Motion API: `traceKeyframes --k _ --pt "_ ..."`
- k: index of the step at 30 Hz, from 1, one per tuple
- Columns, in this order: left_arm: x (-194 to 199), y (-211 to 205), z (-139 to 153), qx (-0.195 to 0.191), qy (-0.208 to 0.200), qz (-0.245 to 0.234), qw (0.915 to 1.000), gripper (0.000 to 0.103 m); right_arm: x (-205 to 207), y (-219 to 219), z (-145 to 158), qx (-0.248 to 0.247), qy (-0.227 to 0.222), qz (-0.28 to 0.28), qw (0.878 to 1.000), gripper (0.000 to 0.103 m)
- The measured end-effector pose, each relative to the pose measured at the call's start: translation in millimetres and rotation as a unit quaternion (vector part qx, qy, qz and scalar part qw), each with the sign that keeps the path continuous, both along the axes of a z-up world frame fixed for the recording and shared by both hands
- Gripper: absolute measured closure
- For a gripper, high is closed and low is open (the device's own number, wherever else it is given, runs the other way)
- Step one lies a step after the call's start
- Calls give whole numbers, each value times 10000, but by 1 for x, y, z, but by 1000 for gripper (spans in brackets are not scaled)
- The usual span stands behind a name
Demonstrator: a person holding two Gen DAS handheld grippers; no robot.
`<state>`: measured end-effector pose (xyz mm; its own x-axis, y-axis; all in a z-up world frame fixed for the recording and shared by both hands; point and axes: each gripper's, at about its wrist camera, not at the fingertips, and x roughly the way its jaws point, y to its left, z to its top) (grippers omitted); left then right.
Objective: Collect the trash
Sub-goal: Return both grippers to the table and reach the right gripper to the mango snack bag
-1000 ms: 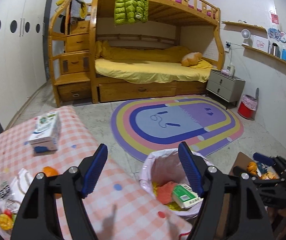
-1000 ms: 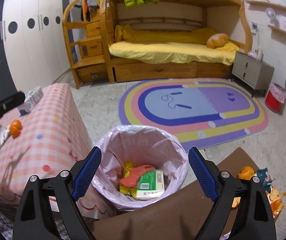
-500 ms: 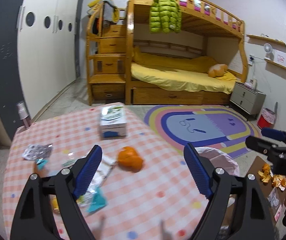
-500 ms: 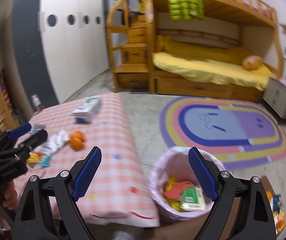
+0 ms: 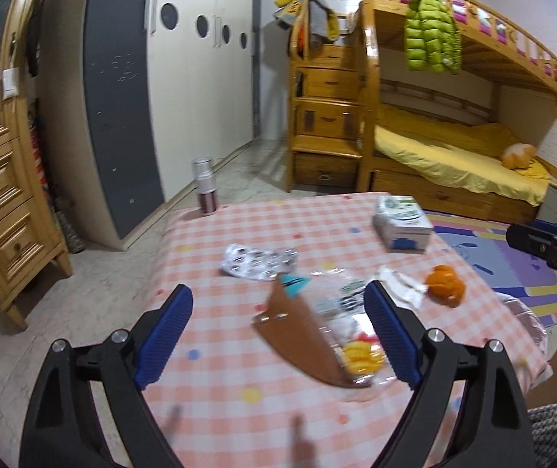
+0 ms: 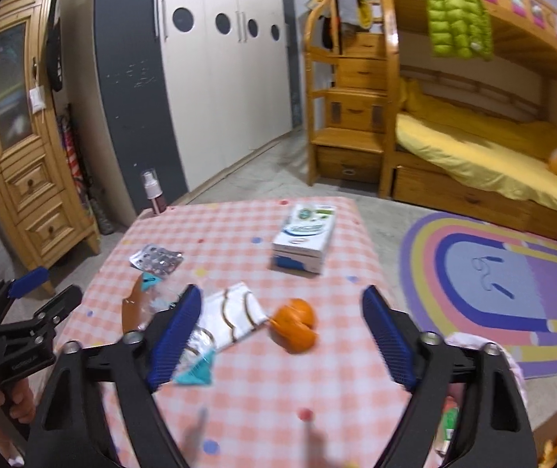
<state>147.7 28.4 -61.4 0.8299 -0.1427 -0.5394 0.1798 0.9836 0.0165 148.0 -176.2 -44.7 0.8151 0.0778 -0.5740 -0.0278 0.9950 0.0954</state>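
While both are hanging wide open and empty, the orange peel [image 6: 294, 325] is lying on the bench [image 6: 247, 397] just ahead between the right hand-held gripper [image 6: 278, 335] fingers, farther right of the left hand-held gripper [image 5: 278, 335].

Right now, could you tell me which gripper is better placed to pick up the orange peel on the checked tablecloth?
Right. The right gripper is open with the orange peel framed between its fingers; the left gripper faces the wrappers instead.

A wooden bunk bed [image 5: 462, 144] with yellow bedding stands far right, white wardrobe [image 6: 216, 78] far left, rainbow rug [image 6: 504, 292] on pale floor.
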Motion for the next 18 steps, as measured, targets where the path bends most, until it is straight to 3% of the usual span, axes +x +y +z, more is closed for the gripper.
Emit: traceKeyframes --k 4,7,13,16,18 --pt "8 15 -7 127 170 220 9995 16 15 17 -24 68 232 285 9993 47" --pt "13 17 -13 346 226 362 9985 16 19 34 -41 -129 533 645 9964 51" --pt "21 28 -18 241 442 582 9970 14 18 56 -50 -232 710 1014 9920 48" --pt "19 36 -18 206 430 723 9962 13 20 66 -56 -196 858 1119 9898 32" --pt "19 41 -17 135 444 784 9958 13 22 71 -59 -230 913 1165 9887 29"
